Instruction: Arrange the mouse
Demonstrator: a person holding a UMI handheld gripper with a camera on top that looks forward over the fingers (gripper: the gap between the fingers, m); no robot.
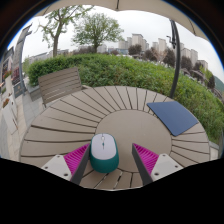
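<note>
Gripper view.

Items, counted: one mouse (104, 152); one mat (174, 117); one gripper (107, 160) with two fingers, each bearing a magenta pad (77, 157).

Mouse: white body with a teal band across its near end. It lies flat on the table, between the two fingers, long axis running along them. A narrow gap shows at either side, so the pads do not press it; the tongs stand released about it.

Mat: dark blue, rectangular, flat on the table, beyond the right finger and well apart from the mouse, lying near the table's far right edge.

Surface: one round wooden table (110, 110), built of slats set in a radiating pattern round a plain central disc. The mouse rests on that disc's near part.

Surroundings: outdoors, on a terrace. One slatted wooden chair (60, 83) stands at the table's far left side. A green hedge (120, 68) runs behind the table. Trees (97, 30) and buildings (150, 45) rise past it under an overcast sky.

Containers: none seen.
</note>
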